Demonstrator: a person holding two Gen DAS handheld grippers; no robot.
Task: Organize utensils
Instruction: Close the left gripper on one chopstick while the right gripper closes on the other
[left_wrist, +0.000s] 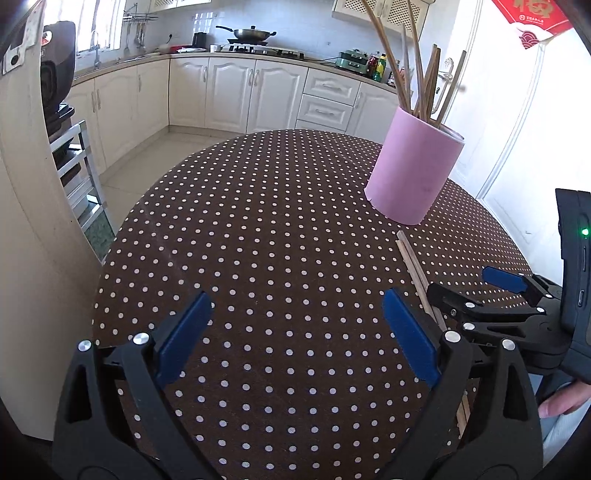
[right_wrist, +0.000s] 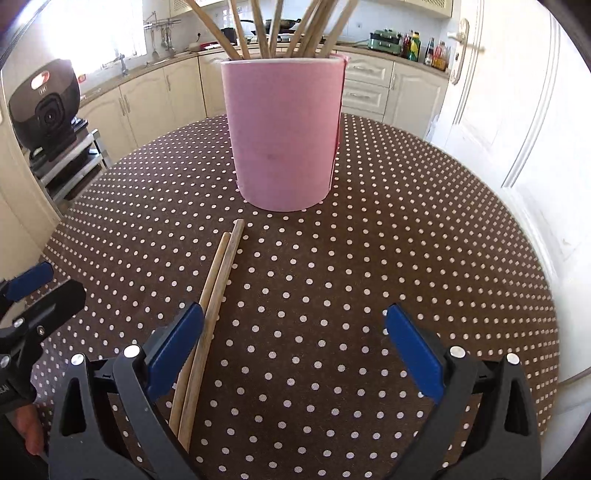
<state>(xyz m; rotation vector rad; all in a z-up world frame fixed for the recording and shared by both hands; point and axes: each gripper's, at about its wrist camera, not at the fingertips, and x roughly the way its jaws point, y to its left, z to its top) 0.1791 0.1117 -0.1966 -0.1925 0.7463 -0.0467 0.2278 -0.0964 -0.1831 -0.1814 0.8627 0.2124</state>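
Both hand-held grippers (left_wrist: 297, 332) (right_wrist: 295, 341) wide open, empty

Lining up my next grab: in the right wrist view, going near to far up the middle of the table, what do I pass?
Right gripper, open → the two loose chopsticks lying side by side on the dotted tablecloth → the pink holder standing upright → the chopsticks already standing in it → the kitchen counter behind.

A red paper hanging (left_wrist: 532, 18) with part of a large gold Chinese character is seen on the white door (left_wrist: 517, 129), cut off at the frame edge. Its smaller print is too blurred to be read.
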